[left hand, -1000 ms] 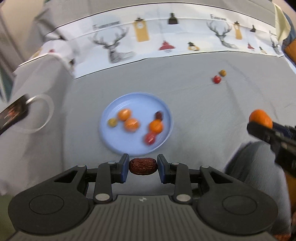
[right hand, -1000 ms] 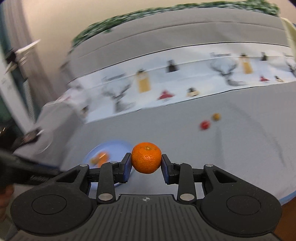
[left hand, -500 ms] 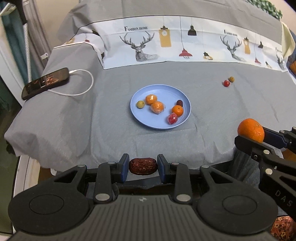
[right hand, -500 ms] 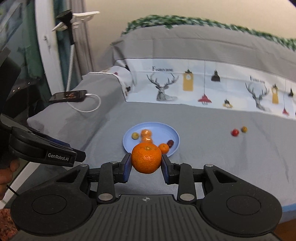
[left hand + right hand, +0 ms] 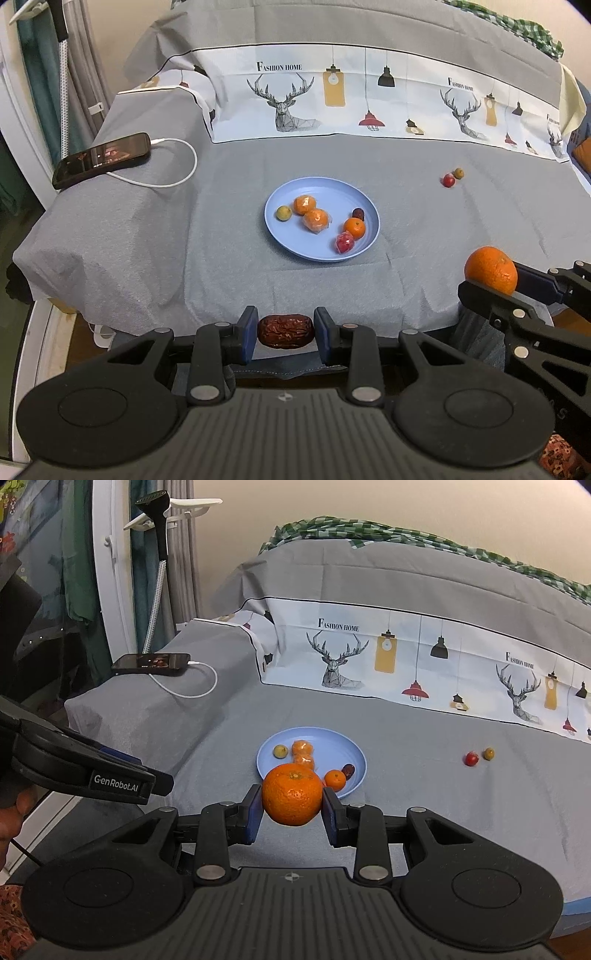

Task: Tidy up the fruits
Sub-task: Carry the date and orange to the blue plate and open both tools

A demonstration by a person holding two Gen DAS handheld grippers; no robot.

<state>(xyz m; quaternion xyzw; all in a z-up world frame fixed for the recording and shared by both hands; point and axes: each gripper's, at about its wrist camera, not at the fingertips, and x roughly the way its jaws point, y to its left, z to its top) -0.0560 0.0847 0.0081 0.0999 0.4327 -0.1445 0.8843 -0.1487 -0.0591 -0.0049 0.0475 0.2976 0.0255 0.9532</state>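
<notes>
My left gripper (image 5: 285, 332) is shut on a wrinkled dark red date (image 5: 285, 331), held over the near edge of the grey bed. My right gripper (image 5: 291, 805) is shut on a mandarin orange (image 5: 291, 798); the same mandarin orange (image 5: 490, 270) shows at the right of the left wrist view. Beyond both lies a light blue plate (image 5: 325, 192) (image 5: 280, 738) with several small fruits: oranges, a yellow-green one, a red one and a dark date. A small red fruit (image 5: 448, 180) (image 5: 471, 758) and a small olive-coloured fruit (image 5: 458, 172) (image 5: 489, 753) lie side by side on the sheet at the far right.
A phone (image 5: 101, 158) (image 5: 151, 663) on a white charging cable (image 5: 173, 181) rests on a raised grey fold at the left. A patterned band with deer and lamps (image 5: 369, 103) runs across the back. The floor (image 5: 55, 332) drops away left of the bed.
Both grippers have drawn back from the plate toward the bed's near edge, so plate and fruits look farther off. Date and orange stay gripped. Little has shifted over the last half second.
</notes>
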